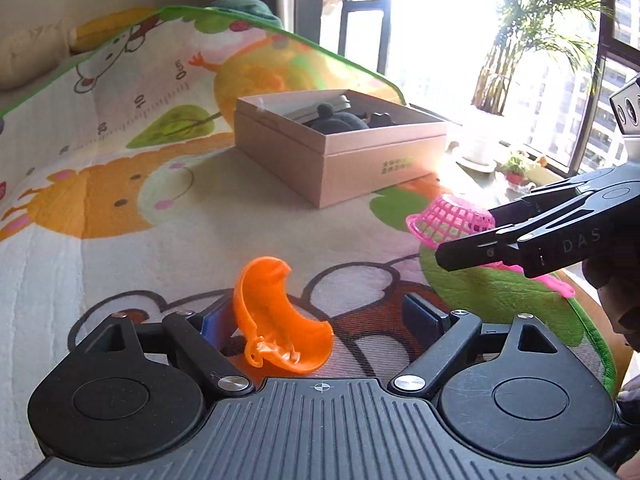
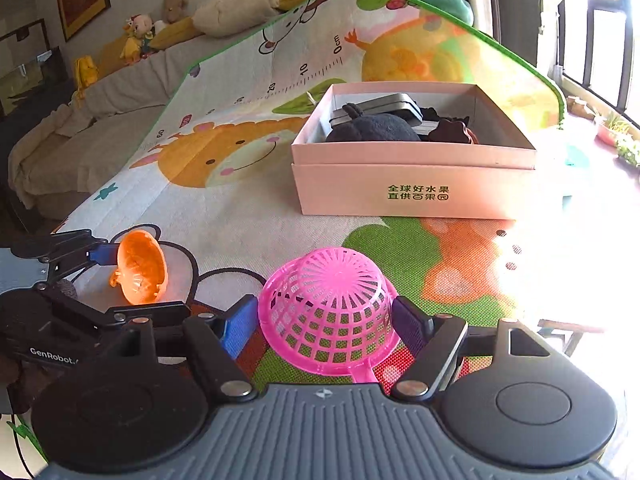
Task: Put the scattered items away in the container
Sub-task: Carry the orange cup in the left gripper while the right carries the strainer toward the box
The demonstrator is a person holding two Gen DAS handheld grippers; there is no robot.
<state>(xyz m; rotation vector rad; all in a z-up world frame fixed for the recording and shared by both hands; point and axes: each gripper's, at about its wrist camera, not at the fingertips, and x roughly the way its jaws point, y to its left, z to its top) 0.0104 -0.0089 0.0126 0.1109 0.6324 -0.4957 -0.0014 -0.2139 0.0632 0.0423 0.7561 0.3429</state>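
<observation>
An upturned pink mesh basket [image 2: 328, 304] sits between the blue pads of my right gripper [image 2: 324, 320], which press on both its sides. In the left wrist view the pink basket [image 1: 452, 220] is carried tilted above the mat in the right gripper [image 1: 466, 236]. An orange plastic scoop [image 1: 276, 320] lies between the fingers of my left gripper [image 1: 320, 312], leaning on the left pad, with a clear gap to the right one. The same orange scoop [image 2: 140, 268] and left gripper [image 2: 136, 280] show at the left of the right wrist view. An open pink cardboard box [image 2: 416, 192] [image 1: 340, 160] stands further back.
A cartoon play mat [image 2: 240, 200] covers the surface; its green edge [image 1: 592, 328] runs close on the right. Inside the box are a dark plush toy [image 2: 372, 128] and a grey tin [image 2: 384, 106]. Potted plants [image 1: 516, 168] line the window. A sofa with stuffed toys [image 2: 140, 32] is back left.
</observation>
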